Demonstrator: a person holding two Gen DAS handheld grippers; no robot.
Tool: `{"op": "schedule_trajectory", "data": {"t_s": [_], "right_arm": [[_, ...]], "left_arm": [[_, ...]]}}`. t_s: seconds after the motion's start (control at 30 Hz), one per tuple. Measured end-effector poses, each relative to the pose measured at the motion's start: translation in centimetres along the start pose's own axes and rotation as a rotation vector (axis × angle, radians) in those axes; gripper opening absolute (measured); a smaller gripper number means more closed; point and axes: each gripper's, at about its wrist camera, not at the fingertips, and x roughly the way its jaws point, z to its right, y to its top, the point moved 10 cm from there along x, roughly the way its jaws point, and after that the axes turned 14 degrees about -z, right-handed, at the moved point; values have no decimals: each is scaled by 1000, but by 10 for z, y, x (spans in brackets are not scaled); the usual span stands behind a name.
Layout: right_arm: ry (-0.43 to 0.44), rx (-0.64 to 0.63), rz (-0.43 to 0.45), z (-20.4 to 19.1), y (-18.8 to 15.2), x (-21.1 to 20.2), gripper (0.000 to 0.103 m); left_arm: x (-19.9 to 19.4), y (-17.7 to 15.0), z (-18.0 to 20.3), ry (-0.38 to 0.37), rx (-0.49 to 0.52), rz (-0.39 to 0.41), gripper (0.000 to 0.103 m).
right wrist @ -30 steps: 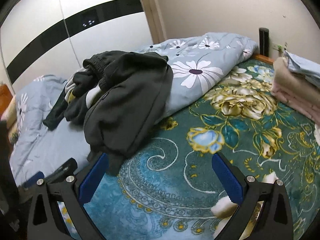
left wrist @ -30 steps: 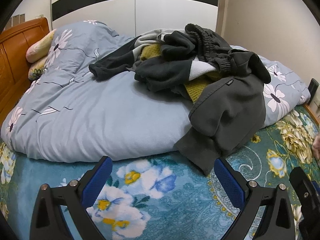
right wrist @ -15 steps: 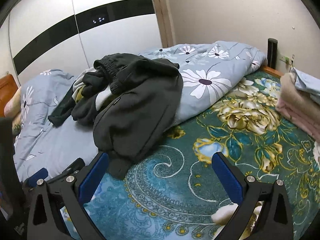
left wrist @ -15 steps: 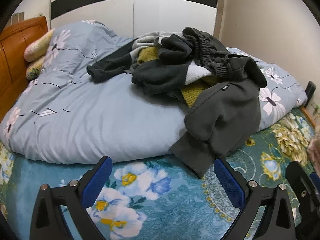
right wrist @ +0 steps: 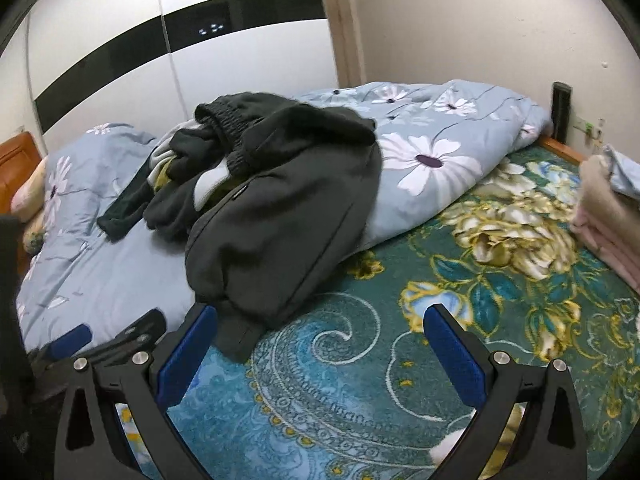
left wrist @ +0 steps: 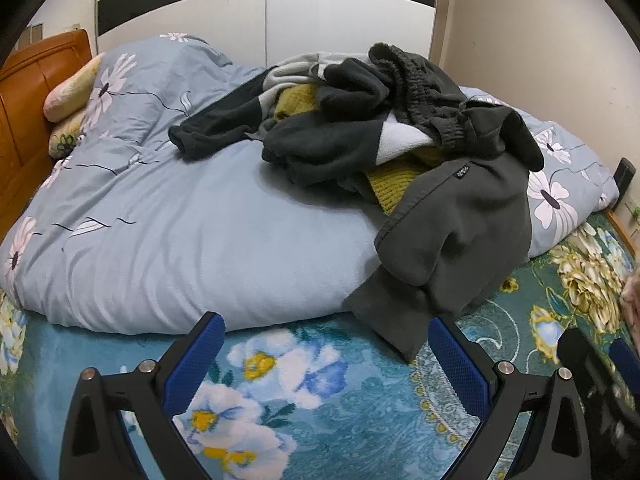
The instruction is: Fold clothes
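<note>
A heap of unfolded clothes (left wrist: 360, 120) lies on a pale blue flowered duvet (left wrist: 180, 208): dark grey garments, a yellow knit and a white piece. One dark grey garment (left wrist: 460, 240) hangs off the duvet onto the teal flowered blanket (left wrist: 320, 400); the same dark grey garment (right wrist: 280, 220) shows in the right wrist view. My left gripper (left wrist: 324, 356) is open above the blanket, just short of the garment's lower tip. My right gripper (right wrist: 320, 344) is open, its left finger beside that tip.
Folded pink and blue cloths (right wrist: 608, 208) are stacked at the right on the blanket (right wrist: 440, 320). A wooden headboard (left wrist: 24, 112) and pillows (left wrist: 72, 92) stand at the left. A white wardrobe (left wrist: 260, 20) with a black band rises behind the bed.
Both grippers have moved a little closer to the bed and the hanging grey garment. Their jaws stay open and the clothes have not shifted.
</note>
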Motion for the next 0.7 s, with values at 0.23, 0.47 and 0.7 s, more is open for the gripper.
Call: {"op": "schedule_trajectory", "data": {"t_s": [0.23,0.47,0.7], "right_arm": [[30,51,-32,11,-5,12,103],[59,103,-64,23,-11,25,103],[49,194,-64,45,-11,24,103]], "left_arm": [[19,-3,6,-5,-24,-50,103],[21,21,29,13,93,-71,103],[12,61,53,9,175,-28,103]]}}
